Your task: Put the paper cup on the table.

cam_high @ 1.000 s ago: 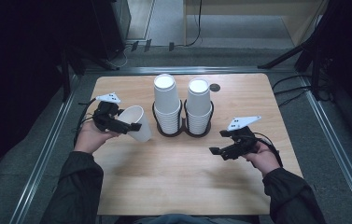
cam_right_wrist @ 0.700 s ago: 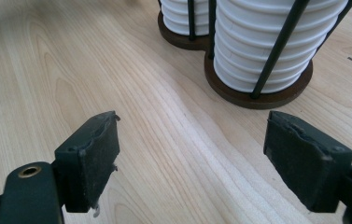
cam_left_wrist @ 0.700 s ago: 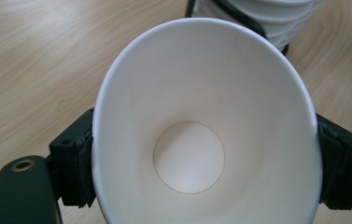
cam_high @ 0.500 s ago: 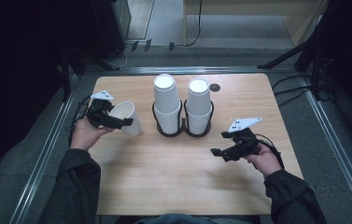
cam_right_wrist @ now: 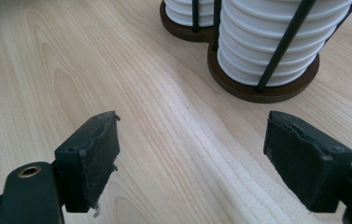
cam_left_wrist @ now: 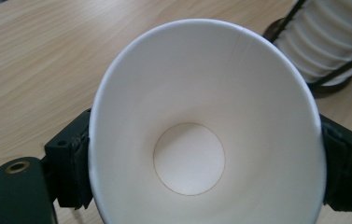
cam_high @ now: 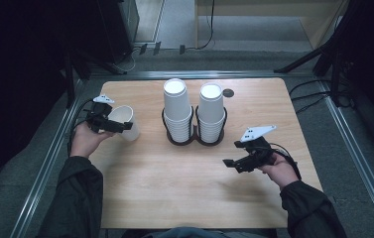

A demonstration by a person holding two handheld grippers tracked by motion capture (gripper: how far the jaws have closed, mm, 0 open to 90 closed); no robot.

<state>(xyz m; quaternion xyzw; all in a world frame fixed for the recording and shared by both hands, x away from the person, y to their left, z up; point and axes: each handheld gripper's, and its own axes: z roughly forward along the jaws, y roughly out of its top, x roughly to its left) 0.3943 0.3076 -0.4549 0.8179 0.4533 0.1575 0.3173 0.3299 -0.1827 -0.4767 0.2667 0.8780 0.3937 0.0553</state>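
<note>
Dim floor surrounds our wooden bench (cam_high: 174, 188). At frame left, our left hand-held gripper (cam_high: 120, 127) clasps a white paper cup (cam_high: 125, 121) by its rim, seemingly tilted just above the wood. Lower right, our right hand-held gripper (cam_high: 230, 164) gapes empty near 2 cup stacks (cam_high: 194, 111).

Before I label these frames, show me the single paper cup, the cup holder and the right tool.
Single paper cup (cam_left_wrist: 190, 158): left gripper view, inner bottom.
Cup holder (cam_right_wrist: 262, 93): right gripper view, dark round base rim.
Right tool (cam_high: 230, 163): high view, between its open jaw tips.
</note>
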